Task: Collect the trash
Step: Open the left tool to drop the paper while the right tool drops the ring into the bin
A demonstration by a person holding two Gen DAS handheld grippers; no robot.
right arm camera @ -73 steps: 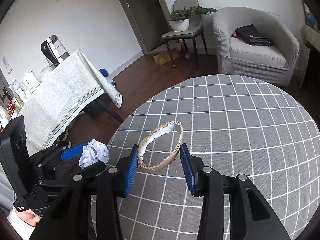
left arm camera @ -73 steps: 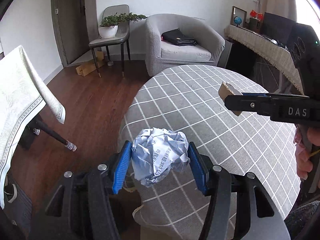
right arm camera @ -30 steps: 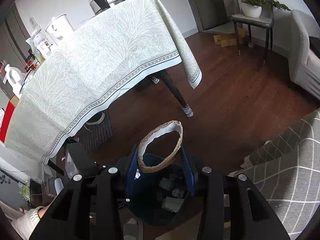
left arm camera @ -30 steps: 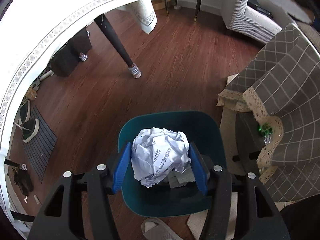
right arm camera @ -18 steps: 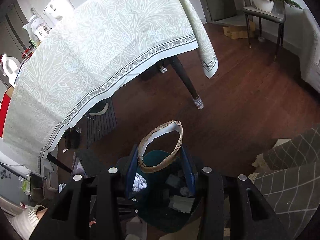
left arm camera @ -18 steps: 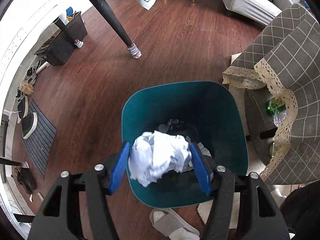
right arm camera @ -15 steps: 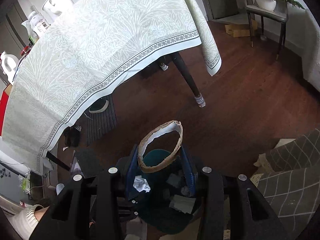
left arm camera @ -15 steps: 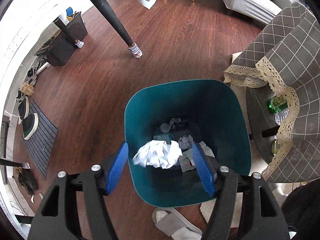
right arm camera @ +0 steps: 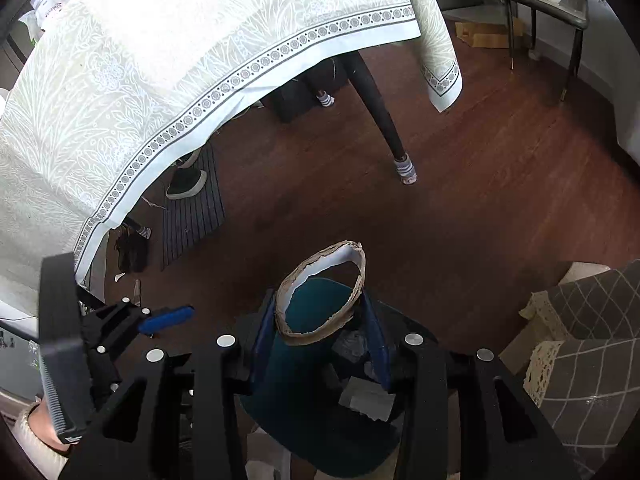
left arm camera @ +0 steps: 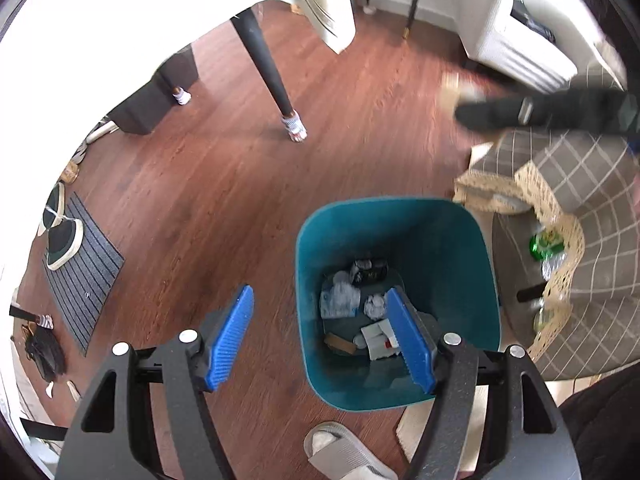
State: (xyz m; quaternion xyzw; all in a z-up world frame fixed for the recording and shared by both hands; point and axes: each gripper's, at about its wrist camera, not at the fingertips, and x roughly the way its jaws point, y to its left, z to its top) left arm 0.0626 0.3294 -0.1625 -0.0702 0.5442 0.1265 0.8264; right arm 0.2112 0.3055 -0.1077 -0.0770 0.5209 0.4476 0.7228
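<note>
One torn cardboard ring (right arm camera: 320, 292) pinched edge-on between right gripper (right arm camera: 318, 344) fingers above the teal bin (left arm camera: 396, 216); light, easily crushed, best held by opposite rims; left gripper (left arm camera: 320, 340) spread, empty.

A teal trash bin (left arm camera: 452, 236) stands upright and open on the wood floor, with crumpled white paper (left arm camera: 374, 306), wrappers and small scraps lying at its bottom. A torn brown cardboard ring (right arm camera: 320, 292) with a white inner face is held above the bin's rim.
</note>
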